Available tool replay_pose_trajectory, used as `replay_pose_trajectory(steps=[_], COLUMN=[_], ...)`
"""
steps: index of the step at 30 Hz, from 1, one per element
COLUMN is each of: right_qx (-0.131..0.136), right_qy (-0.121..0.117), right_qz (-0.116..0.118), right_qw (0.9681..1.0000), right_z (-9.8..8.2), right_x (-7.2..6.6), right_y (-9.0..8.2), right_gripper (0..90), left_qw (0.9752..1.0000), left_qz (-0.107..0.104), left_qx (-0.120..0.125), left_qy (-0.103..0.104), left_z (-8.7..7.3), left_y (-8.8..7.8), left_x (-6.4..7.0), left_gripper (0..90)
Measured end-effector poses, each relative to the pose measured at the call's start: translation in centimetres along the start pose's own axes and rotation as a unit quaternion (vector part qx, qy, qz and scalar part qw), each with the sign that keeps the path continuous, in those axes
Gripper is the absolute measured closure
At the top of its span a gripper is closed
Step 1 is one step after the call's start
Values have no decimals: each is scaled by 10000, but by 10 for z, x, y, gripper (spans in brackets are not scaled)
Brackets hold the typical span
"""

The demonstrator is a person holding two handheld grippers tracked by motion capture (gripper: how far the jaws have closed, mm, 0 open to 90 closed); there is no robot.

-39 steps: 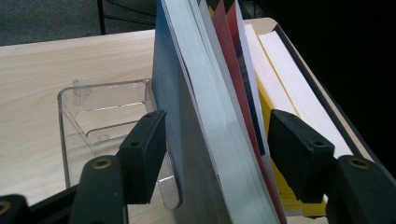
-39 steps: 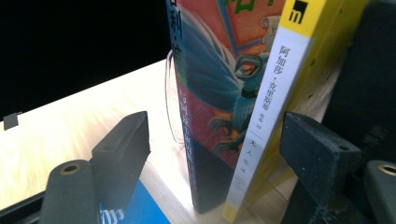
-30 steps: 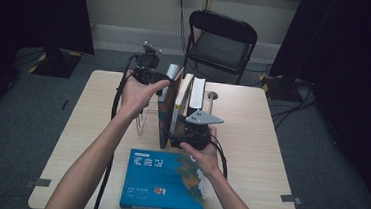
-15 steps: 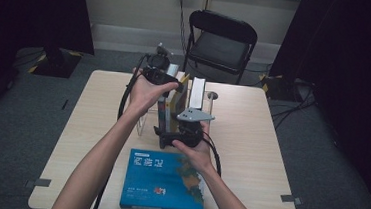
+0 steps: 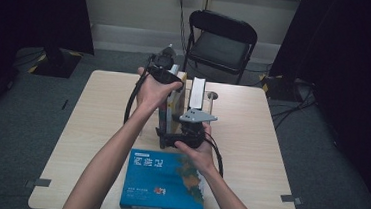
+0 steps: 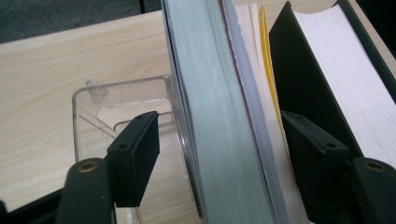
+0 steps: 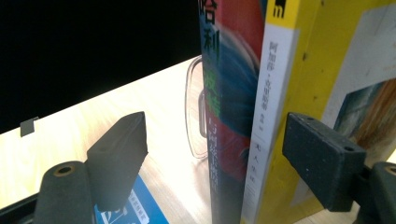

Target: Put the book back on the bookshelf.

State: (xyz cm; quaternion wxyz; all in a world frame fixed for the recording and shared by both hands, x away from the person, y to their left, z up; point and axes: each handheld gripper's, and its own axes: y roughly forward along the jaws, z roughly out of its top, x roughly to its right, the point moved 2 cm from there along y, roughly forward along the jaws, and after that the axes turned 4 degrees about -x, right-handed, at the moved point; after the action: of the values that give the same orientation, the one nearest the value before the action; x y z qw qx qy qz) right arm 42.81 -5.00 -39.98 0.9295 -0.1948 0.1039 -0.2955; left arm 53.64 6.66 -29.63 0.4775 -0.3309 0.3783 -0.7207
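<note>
Several books (image 5: 183, 102) stand upright in a row at the middle of the table, held by a clear bookend (image 6: 107, 102). My left gripper (image 5: 165, 77) comes down on the row's far top. In the left gripper view its jaws straddle a grey-edged book (image 6: 210, 93) and a thin yellow-edged one; they have just been closing, and the left pad (image 6: 135, 154) still stands apart, so my left gripper (image 6: 219, 123) is open. My right gripper (image 5: 171, 129) is open at the near end, with a dark red-and-blue spine (image 7: 229, 70) and a white spine (image 7: 275, 84) between its jaws.
A blue book (image 5: 162, 180) lies flat on the table (image 5: 271, 141) near the front edge, just behind my right hand. A thick black-covered book (image 6: 345, 70) stands next to the straddled ones. A black folding chair (image 5: 221, 42) stands beyond the table.
My left hand has moved right, from beside the row onto the tops of the books. The right gripper has stayed at the near spines.
</note>
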Motion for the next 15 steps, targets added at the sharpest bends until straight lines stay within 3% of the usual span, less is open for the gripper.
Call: replay_pose_trajectory(steps=[2, 4, 10, 15], right_qx=[-19, -62, -68, -56], right_qy=[21, 38, 84, 82], right_qz=[-1, -18, -71, -68], right_qw=[10000, 10000, 9999, 9999], right_z=[-3, -6, -14, -17], right_x=[1, 3, 9, 12], right_y=[-1, -2, -13, -20], right_gripper=[221, 221, 221, 226], left_qw=[9993, 9992, 9986, 9962], left_qz=[-201, -158, -126, -174], left_qx=[1, -13, 138, 275], left_qy=[-304, -365, -503, -813], left_z=[0, 0, -3, -5], left_y=[0, -1, -3, -3], left_x=[-1, 0, 1, -4], left_gripper=[442, 516, 560, 570])
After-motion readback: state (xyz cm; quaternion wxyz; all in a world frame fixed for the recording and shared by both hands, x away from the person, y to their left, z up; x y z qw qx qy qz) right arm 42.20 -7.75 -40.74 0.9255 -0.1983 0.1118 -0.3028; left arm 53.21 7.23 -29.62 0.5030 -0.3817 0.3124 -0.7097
